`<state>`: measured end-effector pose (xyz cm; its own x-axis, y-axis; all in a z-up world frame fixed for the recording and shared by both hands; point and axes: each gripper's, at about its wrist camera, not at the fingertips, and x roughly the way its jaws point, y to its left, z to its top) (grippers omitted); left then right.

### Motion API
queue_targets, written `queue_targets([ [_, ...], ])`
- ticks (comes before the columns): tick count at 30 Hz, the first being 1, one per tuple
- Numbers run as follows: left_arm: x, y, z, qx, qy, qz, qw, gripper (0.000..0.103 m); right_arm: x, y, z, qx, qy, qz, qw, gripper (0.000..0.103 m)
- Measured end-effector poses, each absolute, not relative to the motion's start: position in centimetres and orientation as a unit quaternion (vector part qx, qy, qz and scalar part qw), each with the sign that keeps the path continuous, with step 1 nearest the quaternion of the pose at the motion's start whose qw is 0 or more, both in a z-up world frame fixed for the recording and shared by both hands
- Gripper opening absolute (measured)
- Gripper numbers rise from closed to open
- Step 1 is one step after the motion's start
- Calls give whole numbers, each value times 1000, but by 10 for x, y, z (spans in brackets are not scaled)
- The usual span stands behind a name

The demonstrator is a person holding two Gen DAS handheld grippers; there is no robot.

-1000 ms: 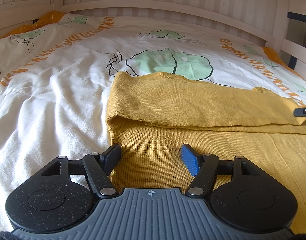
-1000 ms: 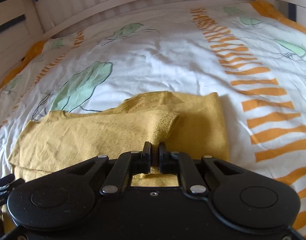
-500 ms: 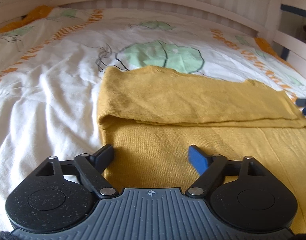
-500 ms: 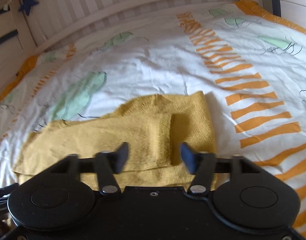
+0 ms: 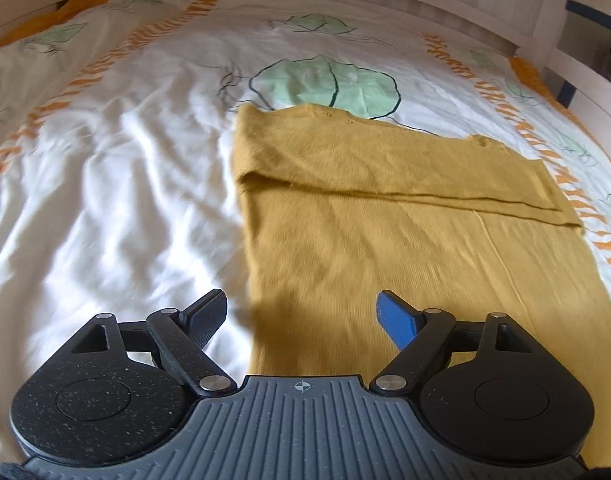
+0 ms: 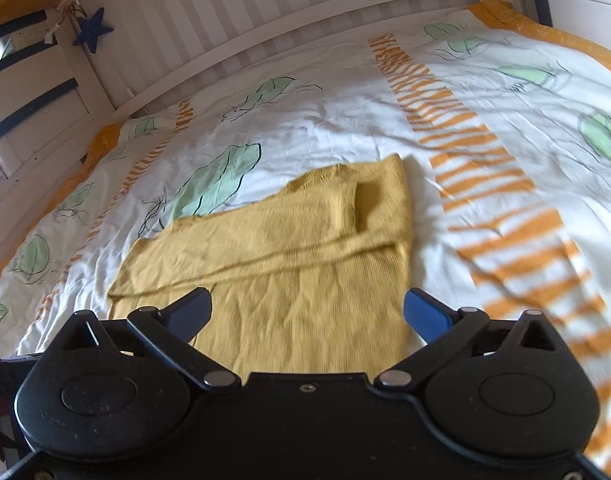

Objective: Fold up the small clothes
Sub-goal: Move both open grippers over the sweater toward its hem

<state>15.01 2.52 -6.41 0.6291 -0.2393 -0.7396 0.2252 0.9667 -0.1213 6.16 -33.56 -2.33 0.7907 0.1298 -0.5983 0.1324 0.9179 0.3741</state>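
Both tongs hung empty above the bed (image 5: 105, 200): left tongs (image 5: 301, 314) wide, right tongs (image 6: 307, 312) still opening, nothing between them. The yellow garment (image 6: 305, 280) lay part-folded on the duvet.

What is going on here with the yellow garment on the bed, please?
A person is folding a mustard-yellow knit top on a bed with a leaf-print duvet, using two hand-held grippers. The far part is already folded over the rest. The left gripper is open above the garment's near left edge. The right gripper has its jaws opening, nothing between them; neither holds the fabric.
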Motion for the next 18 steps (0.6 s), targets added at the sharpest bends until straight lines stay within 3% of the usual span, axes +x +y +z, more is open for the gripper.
queue_targets([
  [11,87,52,-49,-87,423,-128,892,82,-4,-341,-39,236,369,-31,898,103],
  [18,61,53,-57,-74,437,-122,888,83,-29,-346,-41,266,385,-29,883,103],
])
